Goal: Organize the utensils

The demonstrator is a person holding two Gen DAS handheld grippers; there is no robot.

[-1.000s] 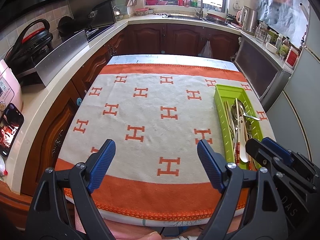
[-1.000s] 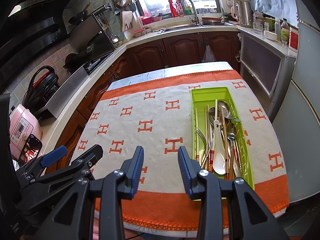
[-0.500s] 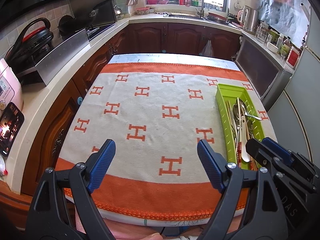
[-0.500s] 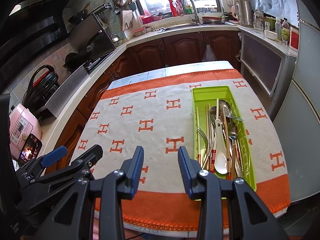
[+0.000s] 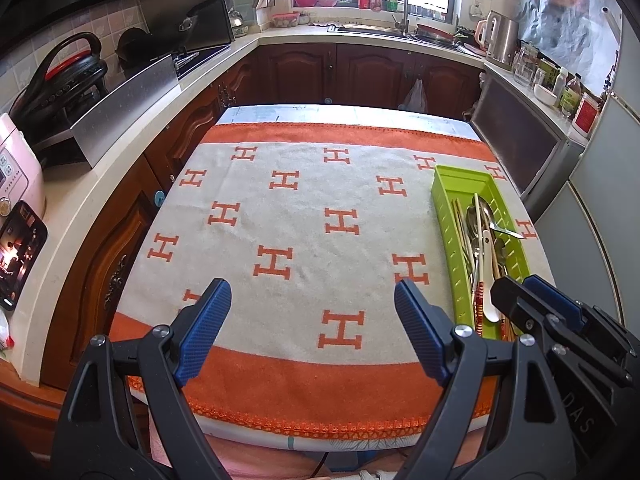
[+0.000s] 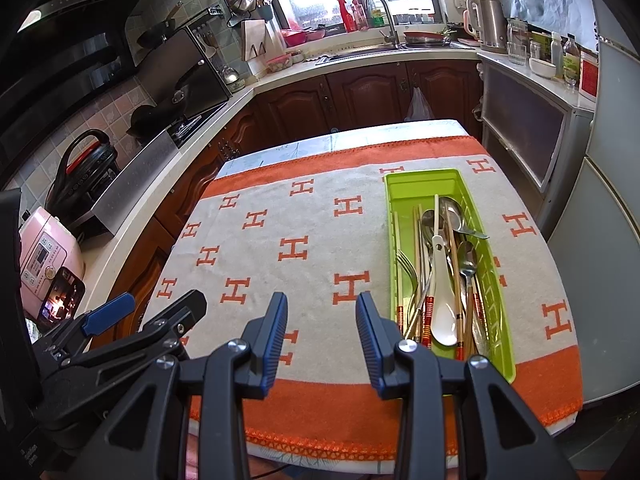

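Observation:
A green slotted tray lies on the right side of the table. It holds several utensils: a white ceramic spoon, metal spoons, a fork and chopsticks. The same tray shows at the right in the left wrist view. My left gripper hangs open and wide over the near middle of the cloth, with nothing between its fingers. My right gripper is open too, narrower, left of the tray's near end, holding nothing.
A cream cloth with orange H marks and orange borders covers the table. Counters run along the left and back with a rice cooker, a phone, a stove and a sink. A grey cabinet stands close on the right.
The view of the table shifted slightly over the earlier frames. Both grippers keep the same opening and nothing was picked up.

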